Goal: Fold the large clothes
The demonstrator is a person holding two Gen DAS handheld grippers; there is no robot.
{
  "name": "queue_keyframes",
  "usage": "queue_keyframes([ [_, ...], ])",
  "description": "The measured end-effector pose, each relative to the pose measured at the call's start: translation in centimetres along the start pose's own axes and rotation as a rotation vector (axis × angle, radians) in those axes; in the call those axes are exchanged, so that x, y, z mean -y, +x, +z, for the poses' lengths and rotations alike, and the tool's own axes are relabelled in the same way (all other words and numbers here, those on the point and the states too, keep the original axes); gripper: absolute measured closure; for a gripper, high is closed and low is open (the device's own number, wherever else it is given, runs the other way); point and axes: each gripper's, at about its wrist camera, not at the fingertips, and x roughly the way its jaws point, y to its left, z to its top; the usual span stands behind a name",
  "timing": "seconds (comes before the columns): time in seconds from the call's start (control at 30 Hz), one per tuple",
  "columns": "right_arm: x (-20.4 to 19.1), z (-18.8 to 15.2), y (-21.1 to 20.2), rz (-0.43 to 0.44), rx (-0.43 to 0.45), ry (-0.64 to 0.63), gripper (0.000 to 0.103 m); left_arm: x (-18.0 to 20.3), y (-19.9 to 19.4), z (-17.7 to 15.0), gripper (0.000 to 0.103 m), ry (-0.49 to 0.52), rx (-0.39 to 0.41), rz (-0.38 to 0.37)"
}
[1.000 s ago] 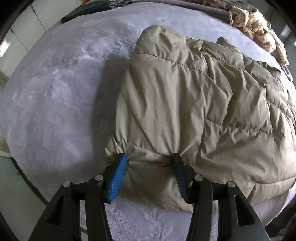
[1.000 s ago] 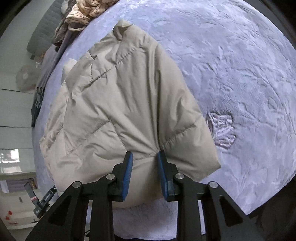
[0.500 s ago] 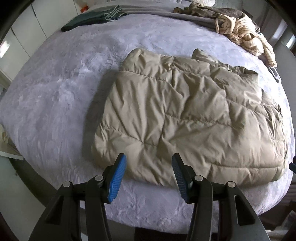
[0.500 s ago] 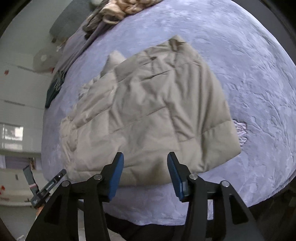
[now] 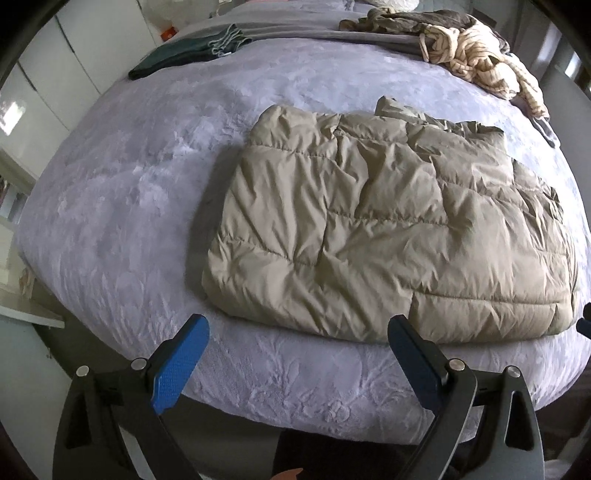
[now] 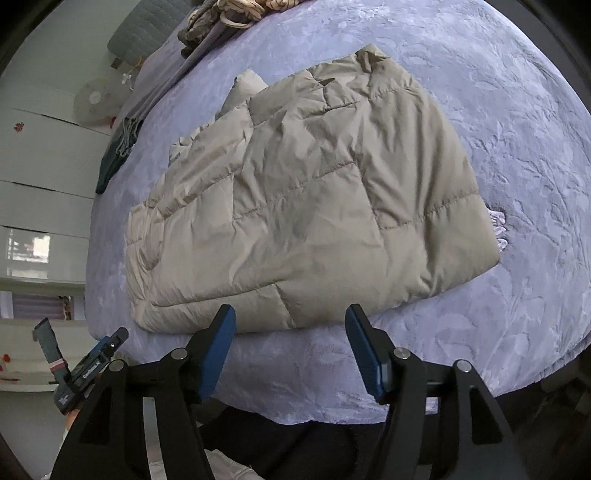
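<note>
The left gripper (image 5: 297,354) has its blue-padded fingers (image 5: 181,363) spread wide with nothing between them; its jaws have just been opening, and the pads touch no fabric. The right gripper (image 6: 290,345) likewise stands apart, its fingers (image 6: 218,350) clear of any cloth, and its jaws have also just been opening. Both grippers hang above the near edge of the bed (image 5: 110,221), pointing steeply down, just short of the near hem of the jacket (image 5: 388,229). The jacket is a beige quilted puffer, folded into a roughly rectangular bundle, lying flat on the bed's lavender embossed cover near its front edge. Its quilted panels face up and are creased; the far edge of the jacket shows a small raised flap of fabric. In the right wrist view the jacket (image 6: 303,206) fills the middle of the frame, with the left gripper (image 6: 88,365) visible beyond the jacket's left corner, off the edge of the bed. Beyond the jacket, at the far side of the bed, lies a pile of striped cream clothing (image 5: 476,66) on a grey blanket (image 5: 332,35). To the far left of the jacket rests a dark green folded garment (image 5: 177,55). White cabinets (image 6: 40,158) stand beside the bed, well apart from the jacket.
</note>
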Motion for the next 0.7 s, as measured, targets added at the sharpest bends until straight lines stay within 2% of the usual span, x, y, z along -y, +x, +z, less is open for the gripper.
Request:
queue_keyframes([
  [0.37,-5.9,1.5,2.7,-0.004,0.019,-0.026,0.030,-2.5,1.9,4.1,0.005,0.057,-0.007,-0.047],
  [0.4,-6.7,1.7,3.2,-0.007,0.018,-0.032,0.028,-2.8,2.2,4.6,0.005,0.062,-0.010,-0.053],
  [0.43,-7.4,1.8,3.6,-0.010,0.018,-0.036,0.019,-3.2,2.5,5.1,0.005,0.069,-0.013,-0.058],
  [0.5,-8.5,2.1,4.2,-0.007,0.025,-0.038,0.019,-3.8,3.3,6.2,0.004,0.090,-0.023,-0.064],
  [0.53,-9.2,2.3,4.8,-0.008,0.025,-0.032,0.019,-4.0,3.7,6.8,0.000,0.099,-0.029,-0.065],
  [0.7,-11.6,2.9,6.8,-0.018,0.000,-0.022,0.019,-4.9,5.3,8.5,0.000,0.127,-0.052,-0.102],
])
